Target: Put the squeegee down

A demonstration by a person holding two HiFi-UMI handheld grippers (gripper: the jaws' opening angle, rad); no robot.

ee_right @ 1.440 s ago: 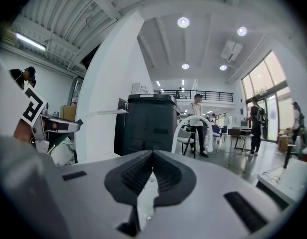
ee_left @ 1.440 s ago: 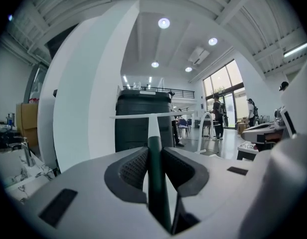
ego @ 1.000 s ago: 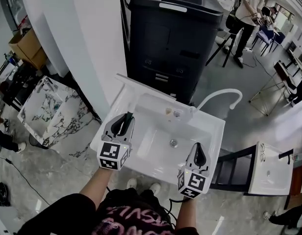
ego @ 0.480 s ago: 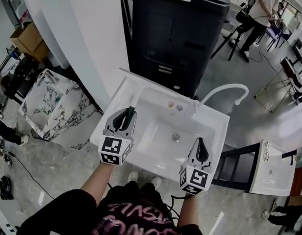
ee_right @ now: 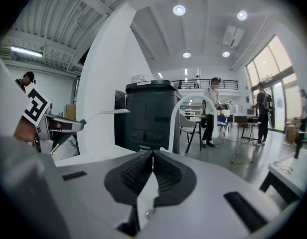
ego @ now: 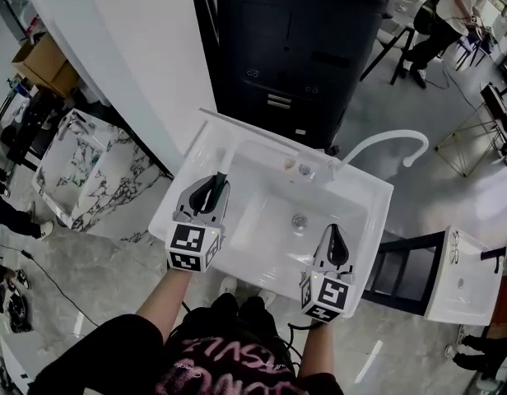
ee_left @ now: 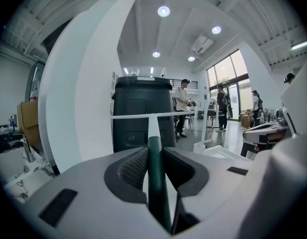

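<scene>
Descent is continuing on both sides: compared with a second ago, the left gripper [ego: 212, 189] and the right gripper [ego: 334, 243] are sitting lower over the sink [ego: 356, 212], which is now filling more of the head view. The left gripper is hanging above the sink's left rim and is keeping its jaws clamped on the dark green handle of the squeegee [ee_left: 154, 168]; the grip is showing no change over the interval. The handle is running forward out of the jaws toward the sink's back-left corner, with the white blade riding crosswise at its far end. The blade is appearing clear of the sink rather than resting on it, though contact is not being confirmed from above. The right gripper is hovering over the sink's near right part with its jaws pressed together on nothing. Assessment: the squeegee is being brought down but is not yet lying anywhere. The lowering is needing to carry on until the squeegee is bearing on the sink's left ledge, and only then is release becoming appropriate.
</scene>
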